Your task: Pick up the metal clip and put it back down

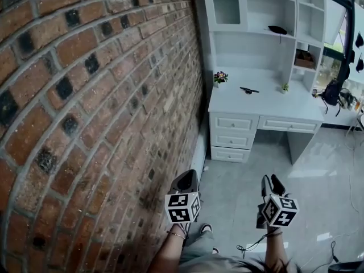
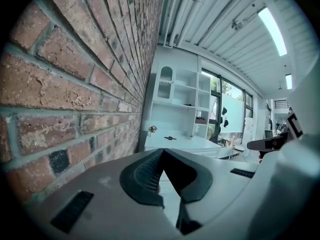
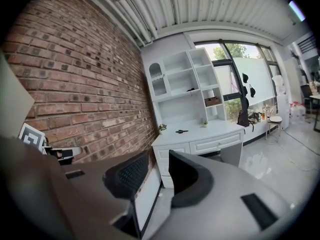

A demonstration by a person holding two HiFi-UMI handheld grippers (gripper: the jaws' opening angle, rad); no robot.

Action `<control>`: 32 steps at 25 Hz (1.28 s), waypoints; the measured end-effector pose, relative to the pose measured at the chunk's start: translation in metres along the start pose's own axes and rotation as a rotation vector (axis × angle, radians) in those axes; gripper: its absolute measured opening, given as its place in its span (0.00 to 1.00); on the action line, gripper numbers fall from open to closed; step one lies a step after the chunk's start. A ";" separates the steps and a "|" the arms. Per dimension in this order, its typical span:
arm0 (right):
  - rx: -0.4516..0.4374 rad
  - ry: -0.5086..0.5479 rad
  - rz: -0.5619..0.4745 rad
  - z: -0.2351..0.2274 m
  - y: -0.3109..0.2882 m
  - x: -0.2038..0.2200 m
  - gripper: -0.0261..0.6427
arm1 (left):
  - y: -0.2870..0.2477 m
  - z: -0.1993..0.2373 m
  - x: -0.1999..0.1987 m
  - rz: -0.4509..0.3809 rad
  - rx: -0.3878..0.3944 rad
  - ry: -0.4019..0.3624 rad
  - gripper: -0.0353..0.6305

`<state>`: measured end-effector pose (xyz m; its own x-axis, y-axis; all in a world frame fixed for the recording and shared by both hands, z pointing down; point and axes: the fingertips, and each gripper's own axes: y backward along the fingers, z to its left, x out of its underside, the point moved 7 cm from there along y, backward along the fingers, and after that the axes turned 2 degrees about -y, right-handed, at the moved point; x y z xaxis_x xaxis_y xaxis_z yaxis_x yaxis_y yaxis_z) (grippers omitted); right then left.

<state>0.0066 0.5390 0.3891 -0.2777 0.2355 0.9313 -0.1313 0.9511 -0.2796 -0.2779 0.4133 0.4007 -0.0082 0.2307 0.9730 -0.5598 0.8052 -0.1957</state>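
- Fingers (image 2: 145, 176) of the left gripper (image 2: 162, 153) meet at their tips with nothing between them. Those of the right gripper (image 3: 159, 155) stand a little apart, and that gap is empty too.
- Brick wall (image 1: 85, 95) fills the left side, and both grippers are held low close beside it, over the pale floor (image 1: 318, 181).
- Across the room stands the white bench (image 1: 267, 104) with drawers below and shelves (image 1: 250, 16) above, well apart from both grippers.
- Flowers (image 1: 220, 77) in a small pot sit at the back left of the bench top.
- Just right of them lies the clip (image 1: 248, 90), out on the bare top: a small, dark, low thing with thin ends spread sideways. It is too small from here to make out more.
- Being metal, it is likely stiff and light, and probably slick on the fingers.
- My guess is to pinch it across its middle rather than by the thin ends, and squarely, so it doesn't skid on the smooth top.
- Neither gripper is near it yet, so the pick-up has not begun.
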 end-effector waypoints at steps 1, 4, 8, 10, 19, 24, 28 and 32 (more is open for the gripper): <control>0.004 -0.004 0.002 -0.002 -0.002 0.000 0.23 | -0.005 -0.001 0.000 0.001 0.003 0.001 0.06; 0.017 0.007 0.014 -0.009 -0.013 -0.001 0.23 | -0.022 -0.002 0.002 0.004 0.018 0.009 0.06; 0.035 0.006 0.009 -0.016 -0.035 -0.011 0.23 | -0.055 0.002 0.001 0.001 0.030 0.020 0.06; 0.050 0.028 0.006 -0.023 -0.048 -0.018 0.23 | -0.074 0.005 -0.006 -0.008 0.034 0.025 0.06; 0.084 0.014 -0.033 -0.036 -0.125 -0.063 0.23 | -0.162 0.028 -0.047 -0.033 0.060 0.013 0.06; 0.104 -0.013 -0.028 -0.041 -0.168 -0.074 0.23 | -0.208 0.043 -0.063 -0.026 0.069 0.000 0.06; 0.102 -0.022 -0.031 -0.036 -0.200 -0.085 0.23 | -0.244 0.059 -0.072 -0.025 0.067 0.020 0.06; 0.118 -0.020 -0.026 -0.037 -0.222 -0.088 0.23 | -0.271 0.064 -0.078 -0.031 0.085 0.022 0.06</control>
<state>0.0951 0.3148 0.3772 -0.2911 0.2060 0.9342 -0.2490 0.9265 -0.2819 -0.1781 0.1418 0.3854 0.0274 0.2194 0.9753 -0.6281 0.7628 -0.1539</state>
